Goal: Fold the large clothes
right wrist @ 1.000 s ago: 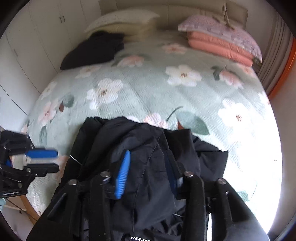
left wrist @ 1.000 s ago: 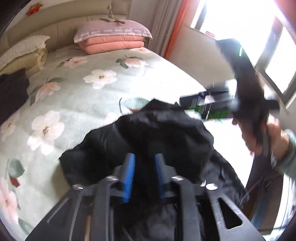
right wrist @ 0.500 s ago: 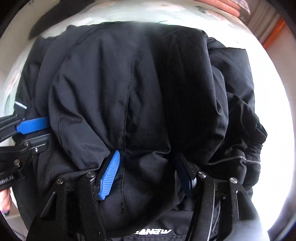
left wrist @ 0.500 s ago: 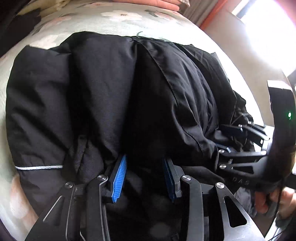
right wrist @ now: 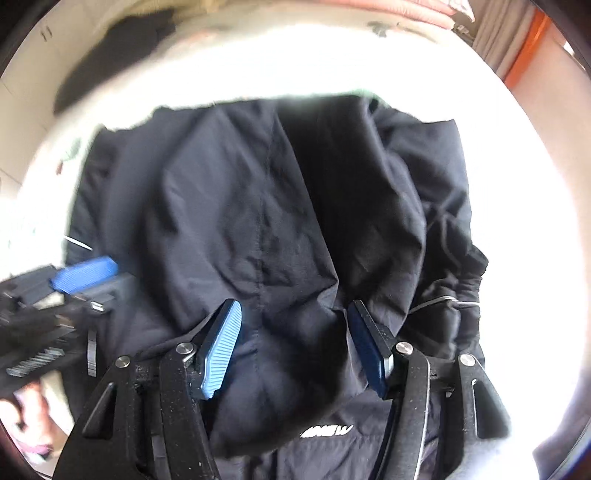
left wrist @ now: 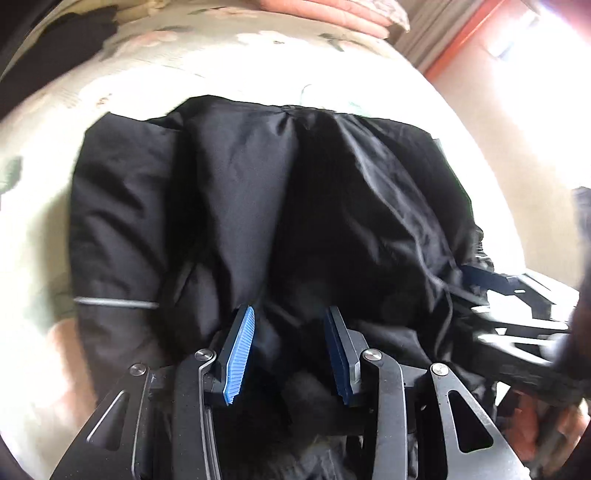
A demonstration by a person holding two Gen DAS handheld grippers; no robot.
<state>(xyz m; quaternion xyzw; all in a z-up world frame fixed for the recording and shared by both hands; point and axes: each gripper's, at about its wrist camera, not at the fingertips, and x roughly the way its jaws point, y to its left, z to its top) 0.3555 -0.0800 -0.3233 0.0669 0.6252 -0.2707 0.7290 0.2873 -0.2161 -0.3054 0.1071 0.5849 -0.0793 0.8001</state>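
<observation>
A large black jacket (left wrist: 258,206) lies bunched on the floral bed cover, filling both views (right wrist: 266,221). My left gripper (left wrist: 290,343) is open, its blue pads on either side of a bulge of the jacket's near edge. My right gripper (right wrist: 295,339) is open wider, with jacket fabric between its pads. White lettering (right wrist: 327,430) shows on the jacket below the right gripper. Each gripper shows blurred in the other's view: the right one (left wrist: 517,306) at the jacket's right side, the left one (right wrist: 74,284) at its left side.
The bed cover (left wrist: 110,92) is pale green with flowers and looks washed out by light. Pink pillows (left wrist: 332,14) lie at the head. Another dark garment (left wrist: 55,48) lies at the far left. An orange curtain (right wrist: 524,55) hangs at the right.
Both cameras dropped from a high view of the bed to close over the jacket. In the last half second both pulled back slightly, and more bed cover shows around the jacket.
</observation>
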